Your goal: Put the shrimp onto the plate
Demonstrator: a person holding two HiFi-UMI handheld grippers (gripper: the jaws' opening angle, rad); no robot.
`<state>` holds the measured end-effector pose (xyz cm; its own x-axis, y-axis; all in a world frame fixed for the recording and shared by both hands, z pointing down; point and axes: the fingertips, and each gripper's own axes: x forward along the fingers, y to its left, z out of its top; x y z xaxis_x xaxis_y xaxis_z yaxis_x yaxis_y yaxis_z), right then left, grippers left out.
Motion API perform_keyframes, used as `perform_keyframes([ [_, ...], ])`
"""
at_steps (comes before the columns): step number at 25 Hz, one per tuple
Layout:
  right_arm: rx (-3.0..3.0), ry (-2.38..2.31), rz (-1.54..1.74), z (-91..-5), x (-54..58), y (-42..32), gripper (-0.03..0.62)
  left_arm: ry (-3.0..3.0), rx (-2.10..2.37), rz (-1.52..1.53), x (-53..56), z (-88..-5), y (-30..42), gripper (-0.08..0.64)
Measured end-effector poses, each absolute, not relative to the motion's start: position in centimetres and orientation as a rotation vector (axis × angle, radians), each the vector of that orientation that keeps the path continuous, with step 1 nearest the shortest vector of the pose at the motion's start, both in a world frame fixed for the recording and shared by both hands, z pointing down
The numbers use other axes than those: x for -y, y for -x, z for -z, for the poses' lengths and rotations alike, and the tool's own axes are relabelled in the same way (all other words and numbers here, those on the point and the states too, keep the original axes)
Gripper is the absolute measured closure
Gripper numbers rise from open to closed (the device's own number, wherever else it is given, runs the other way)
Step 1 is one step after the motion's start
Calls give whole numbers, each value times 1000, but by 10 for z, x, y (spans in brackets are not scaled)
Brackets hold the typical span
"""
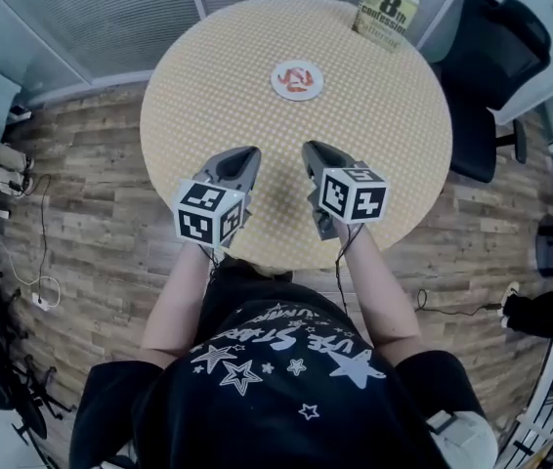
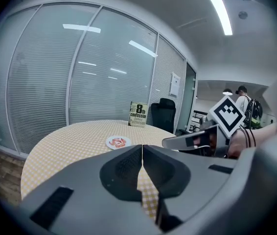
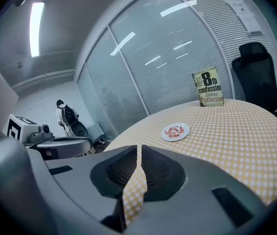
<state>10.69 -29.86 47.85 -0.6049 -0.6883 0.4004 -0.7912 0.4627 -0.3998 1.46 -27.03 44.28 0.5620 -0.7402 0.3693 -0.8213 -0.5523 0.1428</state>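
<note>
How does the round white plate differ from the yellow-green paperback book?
The round white plate lies flat near the middle of the yellow checked table; the yellow-green paperback book stands upright at its far edge. The plate holds red shrimp; the book holds nothing. Both rest on that table.

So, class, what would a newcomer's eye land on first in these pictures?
The small white plate with orange shrimp on it, near the middle of the round yellow-checked table. A book stands at the far edge; the left gripper and right gripper are shut and empty by the near edge.
</note>
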Motion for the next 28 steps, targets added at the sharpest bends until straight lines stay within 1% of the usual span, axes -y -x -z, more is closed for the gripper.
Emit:
perform_keyframes([
  [12, 2524, -1307, -886, -491, 274, -98, 548, -2522, 1235, -401, 249, -449, -9, 549],
  [28, 2491, -1455, -767, -453, 201, -68, 548, -2599, 1159, -315, 169, -418, 34, 548],
])
